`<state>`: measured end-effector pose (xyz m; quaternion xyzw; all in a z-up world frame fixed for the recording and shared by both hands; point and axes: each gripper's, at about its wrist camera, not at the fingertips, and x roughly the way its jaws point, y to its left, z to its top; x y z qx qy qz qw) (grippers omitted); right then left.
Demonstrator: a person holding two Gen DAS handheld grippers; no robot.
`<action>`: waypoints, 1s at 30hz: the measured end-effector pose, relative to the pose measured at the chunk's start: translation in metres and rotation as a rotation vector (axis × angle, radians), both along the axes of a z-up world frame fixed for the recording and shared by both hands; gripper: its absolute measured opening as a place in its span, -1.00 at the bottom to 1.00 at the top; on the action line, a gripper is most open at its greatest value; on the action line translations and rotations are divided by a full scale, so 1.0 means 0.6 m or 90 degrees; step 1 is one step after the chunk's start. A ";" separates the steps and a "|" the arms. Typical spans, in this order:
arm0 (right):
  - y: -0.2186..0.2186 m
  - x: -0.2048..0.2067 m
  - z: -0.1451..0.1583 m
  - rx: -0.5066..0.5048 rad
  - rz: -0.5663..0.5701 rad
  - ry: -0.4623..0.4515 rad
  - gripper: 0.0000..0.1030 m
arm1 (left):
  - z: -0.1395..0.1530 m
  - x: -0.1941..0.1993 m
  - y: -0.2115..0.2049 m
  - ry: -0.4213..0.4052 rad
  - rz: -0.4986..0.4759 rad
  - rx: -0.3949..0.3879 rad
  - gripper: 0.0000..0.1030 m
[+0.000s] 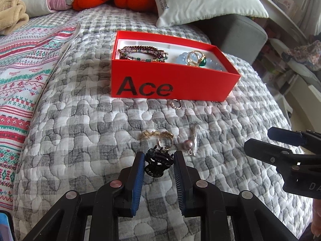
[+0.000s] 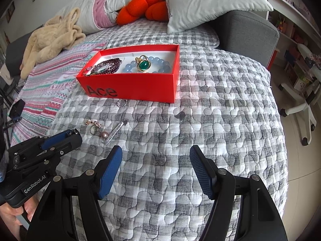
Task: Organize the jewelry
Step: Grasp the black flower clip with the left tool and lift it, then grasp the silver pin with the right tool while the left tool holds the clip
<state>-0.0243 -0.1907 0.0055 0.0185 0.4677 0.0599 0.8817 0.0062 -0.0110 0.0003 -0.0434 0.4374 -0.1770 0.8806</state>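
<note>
A red "Ace" box (image 1: 172, 80) sits on the grey checked quilt and holds dark beaded bracelets (image 1: 142, 53), a pale blue bead bracelet (image 1: 212, 61) and a gold ring with a green stone (image 1: 197, 59); the box also shows in the right wrist view (image 2: 140, 86). My left gripper (image 1: 159, 161) is shut on a black hair claw clip (image 1: 158, 160) just above the quilt. Beyond it lie gold earrings (image 1: 156, 134), a gold ring (image 1: 165, 141), a pink pearl (image 1: 186, 145), a silver clip (image 1: 195, 138) and a small hoop (image 1: 177, 103). My right gripper (image 2: 155, 156) is open and empty over bare quilt.
Pillows (image 2: 210, 2), an orange plush (image 2: 144, 8) and a beige blanket (image 2: 52, 36) lie at the bed's head. A striped blanket (image 1: 26, 64) covers the left side. A grey headboard (image 2: 248, 32), shelves and a chair base (image 2: 301, 108) stand to the right.
</note>
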 end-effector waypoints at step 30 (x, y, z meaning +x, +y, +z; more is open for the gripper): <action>0.057 0.037 -0.028 0.005 0.029 0.019 0.41 | 0.008 -0.005 0.069 0.003 0.053 0.005 -0.55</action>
